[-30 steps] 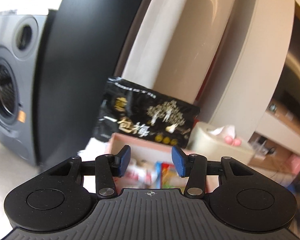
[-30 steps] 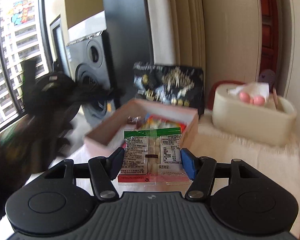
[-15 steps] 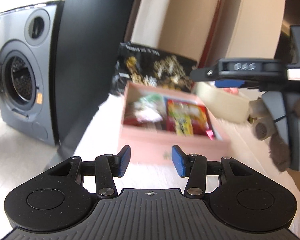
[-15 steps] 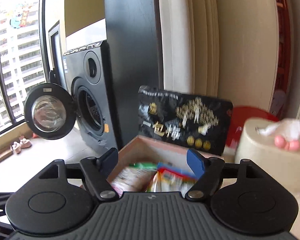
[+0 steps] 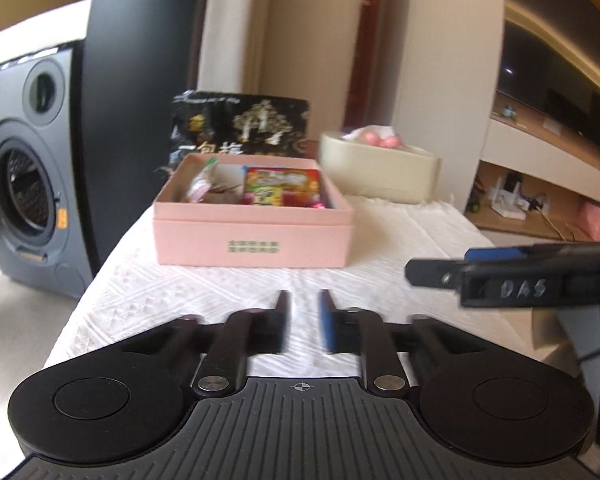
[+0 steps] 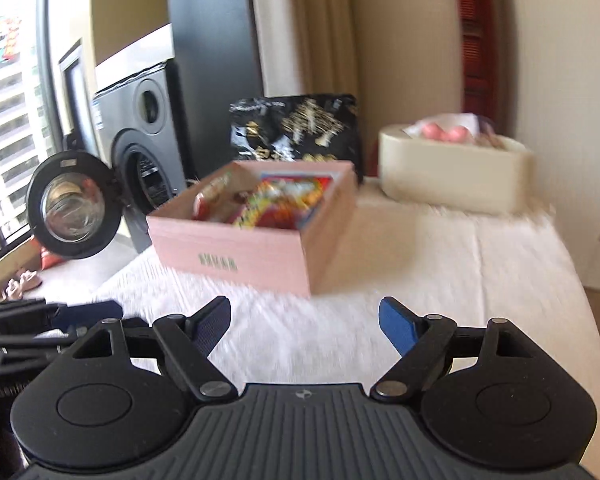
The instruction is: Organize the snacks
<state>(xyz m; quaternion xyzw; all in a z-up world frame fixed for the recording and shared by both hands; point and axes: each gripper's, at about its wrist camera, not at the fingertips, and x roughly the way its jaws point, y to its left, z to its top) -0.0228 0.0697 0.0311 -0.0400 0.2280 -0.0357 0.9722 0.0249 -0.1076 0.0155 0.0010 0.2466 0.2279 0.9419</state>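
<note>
A pink box [image 5: 252, 236] stands on the white cloth, holding several snack packets, among them a red and yellow one [image 5: 280, 192]. It also shows in the right wrist view [image 6: 236, 248] with that packet [image 6: 284, 204]. A black snack bag [image 5: 240, 128] stands upright behind it, seen too in the right wrist view [image 6: 296, 128]. My left gripper [image 5: 303, 320] is empty, its jaws nearly together, well short of the box. My right gripper [image 6: 303, 322] is open and empty, also short of the box; it shows at the right of the left wrist view [image 5: 500, 276].
A beige tissue holder [image 5: 380, 168] stands right of the box at the back [image 6: 456, 172]. A grey washing machine [image 5: 24, 184] with its door open [image 6: 74, 208] stands to the left beyond the table edge. A dark panel [image 5: 140, 80] rises behind it.
Both grippers have pulled back from the box. The right gripper let go of the clear green-topped packet it held a second ago and opened. The left jaws have narrowed.
</note>
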